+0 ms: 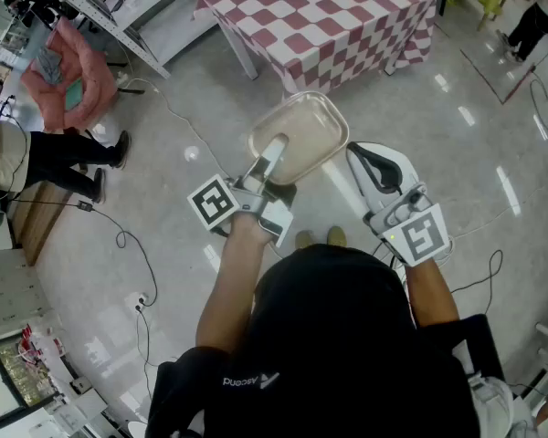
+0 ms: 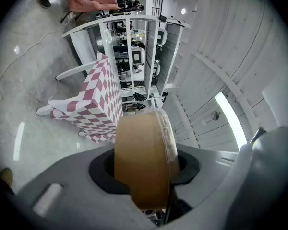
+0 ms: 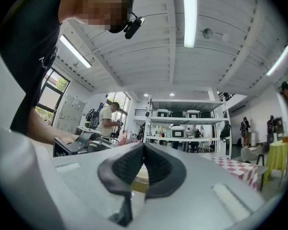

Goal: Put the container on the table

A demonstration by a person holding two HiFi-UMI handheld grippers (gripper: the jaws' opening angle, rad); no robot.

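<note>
**Grip state.** The left hand-held gripper [image 1: 276, 150] is closed partway on the near end of the container [image 1: 301, 130]. One jaw lies over the clear lid [image 1: 312, 124], and the other is judged to be underneath. In the left gripper view, the tan body fills the gap between the jaws. The right hand-held gripper [image 1: 376, 166] is just beside the container on its right. Its jaws are brought together with nothing between them, and it does not touch the load.

**Position of the load.** The container is carried in the air above the floor [image 1: 457, 126]. It projects forward from the jaws and appears roughly level, lid upward. The tabletop [image 1: 347, 16], covered by a red-and-white checked cloth, is ahead of the container and well apart from it.

**Procedure, as judged from this position.**
1. Do not slacken the grip. The load is held at one end only, so any slip is likely to drop the far end.
2. Carry the container forward with the lid level until its whole base is over the cloth and inside the near edge.
3. Lower it flat. Let the base rest fully on the cloth before opening the jaws.
4. Open the jaws wide enough to clear the lid rim, then draw straight back so the container is not dragged.
5. Use the right hand-held gripper to steady the side only if the container tilts.

**Caution.** The cloth hangs loose at the table edge and may shift if the container is pushed across it.
</note>
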